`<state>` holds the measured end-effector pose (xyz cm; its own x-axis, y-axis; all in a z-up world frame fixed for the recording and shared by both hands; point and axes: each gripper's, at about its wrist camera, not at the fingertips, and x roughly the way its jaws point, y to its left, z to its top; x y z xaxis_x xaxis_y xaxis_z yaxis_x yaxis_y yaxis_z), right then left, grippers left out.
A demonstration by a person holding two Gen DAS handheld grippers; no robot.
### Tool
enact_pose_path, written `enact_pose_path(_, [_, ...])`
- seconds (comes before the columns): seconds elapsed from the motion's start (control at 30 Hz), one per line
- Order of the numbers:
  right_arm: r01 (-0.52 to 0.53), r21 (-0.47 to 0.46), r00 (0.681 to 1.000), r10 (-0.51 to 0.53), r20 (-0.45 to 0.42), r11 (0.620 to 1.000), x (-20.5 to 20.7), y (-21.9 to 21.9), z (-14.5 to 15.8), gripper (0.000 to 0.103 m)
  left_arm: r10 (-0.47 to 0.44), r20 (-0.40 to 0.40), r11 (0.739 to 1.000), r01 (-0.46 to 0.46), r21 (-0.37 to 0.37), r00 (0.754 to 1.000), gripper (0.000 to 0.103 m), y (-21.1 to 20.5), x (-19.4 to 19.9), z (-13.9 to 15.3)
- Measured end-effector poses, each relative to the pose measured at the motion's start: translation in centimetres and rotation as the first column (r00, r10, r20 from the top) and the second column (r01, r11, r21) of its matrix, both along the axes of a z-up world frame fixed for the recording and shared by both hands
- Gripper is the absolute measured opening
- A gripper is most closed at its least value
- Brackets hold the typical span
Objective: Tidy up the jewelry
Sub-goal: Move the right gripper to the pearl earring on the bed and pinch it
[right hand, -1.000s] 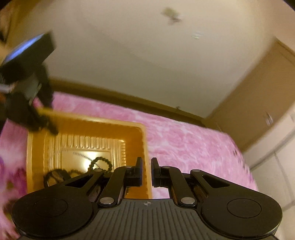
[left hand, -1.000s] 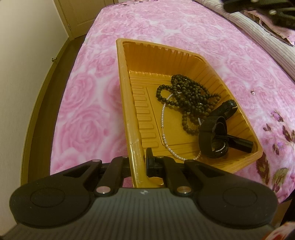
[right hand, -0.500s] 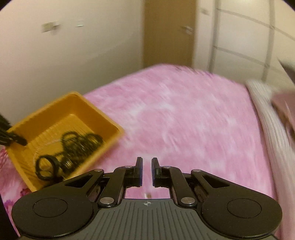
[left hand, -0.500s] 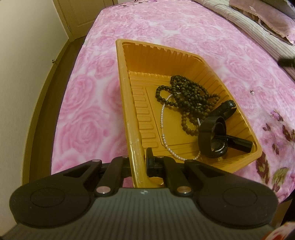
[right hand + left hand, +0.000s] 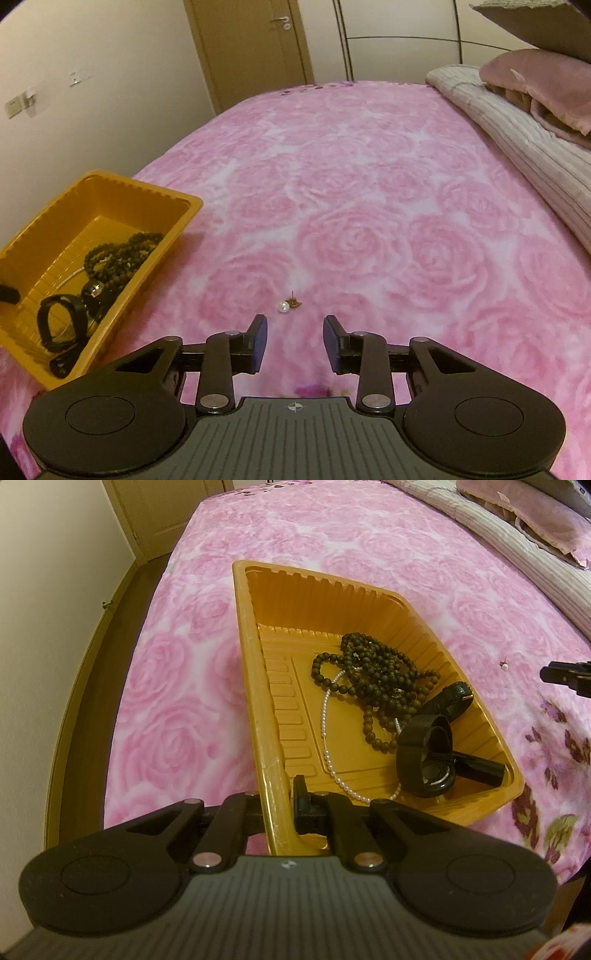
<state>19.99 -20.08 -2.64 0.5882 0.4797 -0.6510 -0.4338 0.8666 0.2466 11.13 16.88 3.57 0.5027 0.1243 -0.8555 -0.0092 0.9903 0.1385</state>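
Rim of the orange tray (image 5: 255, 686) sits clenched in my left gripper (image 5: 277, 808), which I judge steadies it on the bed (image 5: 369, 184) while it holds the dark bead necklace (image 5: 373, 675), pearl strand (image 5: 327, 734) and black watch (image 5: 428, 757). My right gripper (image 5: 294, 341) hangs spread and empty just short of the pearl earring (image 5: 284, 306) lying on the bedspread beside the tray, lined up to straddle it.

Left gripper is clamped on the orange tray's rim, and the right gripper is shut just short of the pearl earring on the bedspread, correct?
Not quite. The right gripper is open, its fingers spread apart, as the right wrist view shows. The rest holds: it sits just short of the pearl earring on the bedspread, and the left gripper is clamped on the orange tray rim.
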Motion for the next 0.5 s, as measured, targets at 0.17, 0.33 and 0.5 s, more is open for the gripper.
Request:
enact_pose_path(0.17, [0.024,0.008,1.000,-0.024,-0.002,1.000,0.7,1.2,-1.0,0.034,-0.005,0.003,1.000,0.005,0.006,1.000,0.005,0.0,0.0,0.1])
enact_pose_path(0.33, [0.010,-0.008,1.000,-0.010,-0.004,1.000,1.9,2.9,-2.3,0.034,-0.008,0.000,1.000,0.008,0.010,1.000,0.005,-0.2,0.1,0.1])
enact_pose_path(0.5, [0.021,-0.017,1.000,-0.021,-0.012,1.000,3.2,3.9,-3.3,0.034,-0.011,-0.002,1.000,0.011,0.014,1.000,0.005,-0.1,0.1,0.1])
